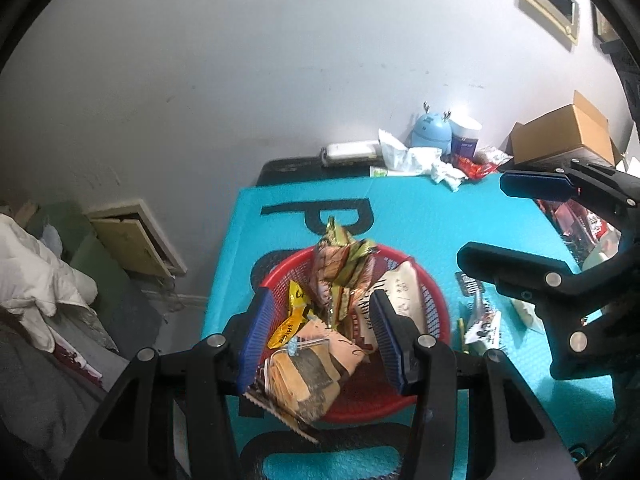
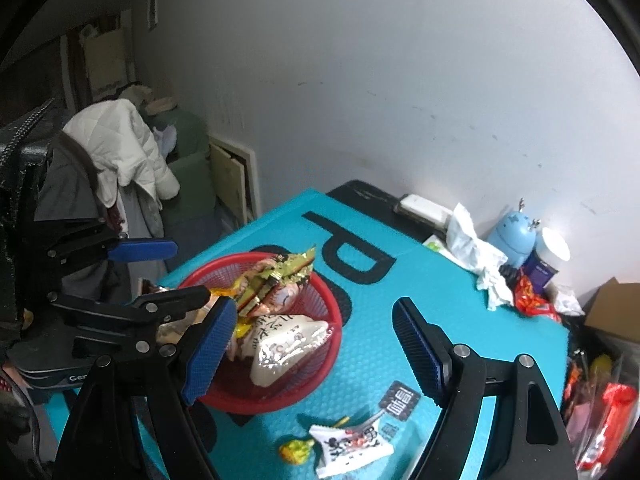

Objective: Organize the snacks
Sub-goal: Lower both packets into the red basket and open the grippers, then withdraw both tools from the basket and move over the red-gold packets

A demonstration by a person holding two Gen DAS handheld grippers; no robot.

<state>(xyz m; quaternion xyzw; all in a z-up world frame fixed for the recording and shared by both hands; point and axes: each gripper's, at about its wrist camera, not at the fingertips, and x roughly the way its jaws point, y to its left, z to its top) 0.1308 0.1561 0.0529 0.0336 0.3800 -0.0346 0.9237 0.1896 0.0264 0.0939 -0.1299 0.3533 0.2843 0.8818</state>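
Note:
A red mesh basket point(image 1: 436, 292) point(image 2: 280, 404) sits on the teal mat, piled with snack packets. Among them are gold-green ones point(image 1: 344, 264) point(image 2: 280, 276), a yellow one point(image 1: 288, 320) and a white one point(image 2: 288, 344). My left gripper point(image 1: 320, 294) point(image 2: 192, 270) hangs over the basket's near-left side, shut on a brown and pink packet point(image 1: 304, 376) whose serrated edge sticks out past the rim. My right gripper point(image 2: 316, 308) point(image 1: 480, 220) is open over the basket's right edge, with nothing between its fingers. Loose on the mat to the right lie a white printed packet point(image 2: 352, 444) point(image 1: 484, 324), a small black packet point(image 2: 400, 400) and a yellow-green candy point(image 2: 296, 450).
Along the wall at the back stand crumpled tissue point(image 2: 476, 256), a blue deer figure point(image 2: 516, 236), a jar point(image 2: 554, 248), red wrappers point(image 2: 532, 300) and a cardboard box point(image 1: 564, 132). More red packets point(image 2: 608, 412) lie off the mat's right edge. Coats point(image 2: 120, 144) hang to the left, beyond the table edge.

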